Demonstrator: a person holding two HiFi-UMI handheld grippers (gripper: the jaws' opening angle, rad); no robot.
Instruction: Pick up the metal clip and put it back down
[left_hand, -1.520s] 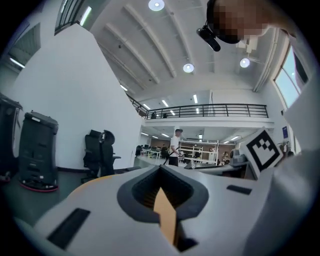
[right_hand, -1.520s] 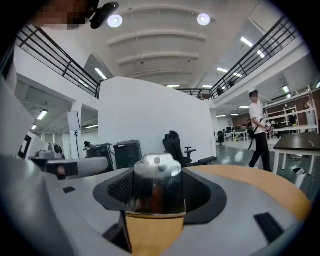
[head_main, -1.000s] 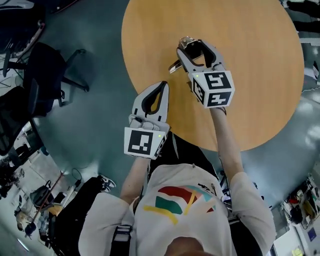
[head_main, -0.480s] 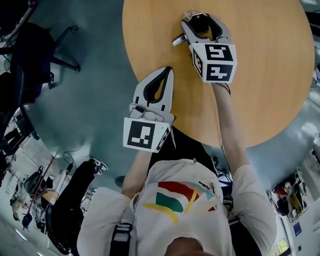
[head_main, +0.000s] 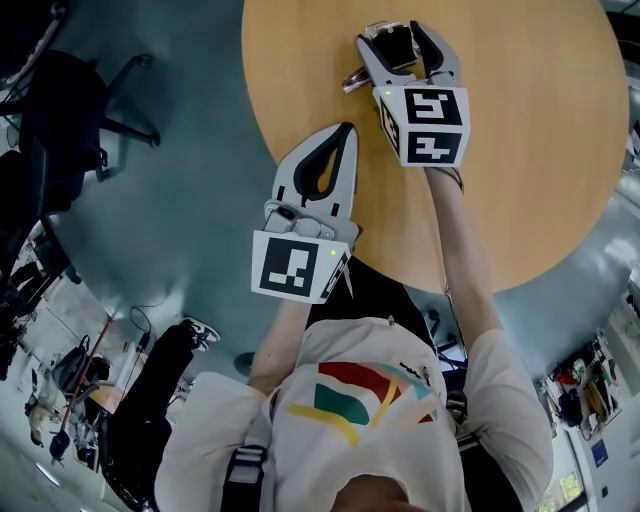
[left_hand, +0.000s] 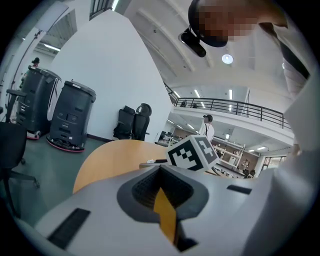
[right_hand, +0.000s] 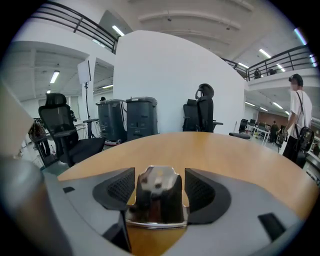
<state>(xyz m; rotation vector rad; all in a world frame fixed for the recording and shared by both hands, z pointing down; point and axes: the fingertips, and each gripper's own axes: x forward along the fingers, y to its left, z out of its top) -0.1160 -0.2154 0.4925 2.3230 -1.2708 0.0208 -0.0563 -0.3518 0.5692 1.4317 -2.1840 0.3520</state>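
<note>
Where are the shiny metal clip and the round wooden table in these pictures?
The shiny metal clip (right_hand: 157, 197): right gripper view, its dark front face.
The round wooden table (head_main: 540, 150): head view, bare top surface.

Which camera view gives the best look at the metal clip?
The right gripper view: the metal clip stands large between the jaws. The head view shows it small and partly covered; the left gripper view hardly shows it.

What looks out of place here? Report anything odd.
Nothing stands out. The metal clip sits upright between the right gripper's jaws over the round table. The left gripper is shut and empty near the table's edge. Nothing looks spilled or damaged.
</note>
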